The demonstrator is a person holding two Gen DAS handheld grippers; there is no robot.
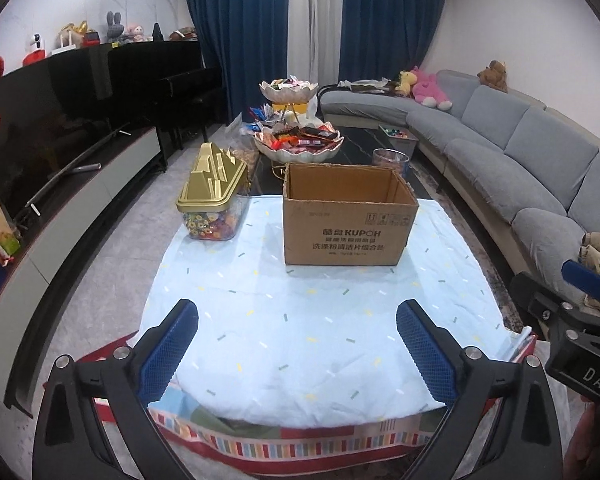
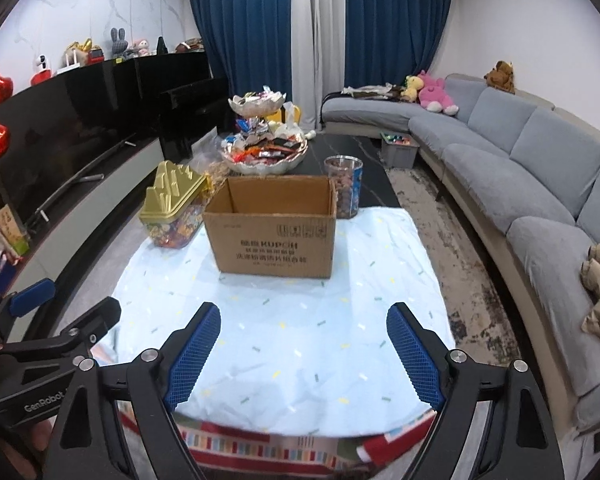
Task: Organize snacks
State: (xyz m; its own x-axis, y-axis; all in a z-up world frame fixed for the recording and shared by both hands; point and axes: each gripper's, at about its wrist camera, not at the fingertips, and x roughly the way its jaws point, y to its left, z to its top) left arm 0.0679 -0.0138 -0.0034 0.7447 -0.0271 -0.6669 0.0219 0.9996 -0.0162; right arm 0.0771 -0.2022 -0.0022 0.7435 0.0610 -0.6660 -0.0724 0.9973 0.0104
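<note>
An open, empty-looking cardboard box [image 1: 350,216] stands on a light blue cloth [image 1: 300,340]; it also shows in the right wrist view [image 2: 272,226]. A clear candy jar with a gold lid [image 1: 212,196] stands left of the box, and shows in the right wrist view [image 2: 174,208]. Behind them a two-tier white dish piled with wrapped snacks [image 1: 298,142] sits on the dark table, also in the right wrist view [image 2: 264,148]. A clear round jar of snacks [image 2: 343,190] stands right of the box. My left gripper [image 1: 298,320] and right gripper [image 2: 304,324] hover open and empty over the cloth's near edge.
A grey curved sofa [image 1: 520,152] with plush toys runs along the right. A TV on a low cabinet [image 1: 60,148] and a black piano line the left. A small grey bin [image 2: 398,148] sits on the floor by the sofa. A striped red box [image 1: 284,444] lies under the cloth.
</note>
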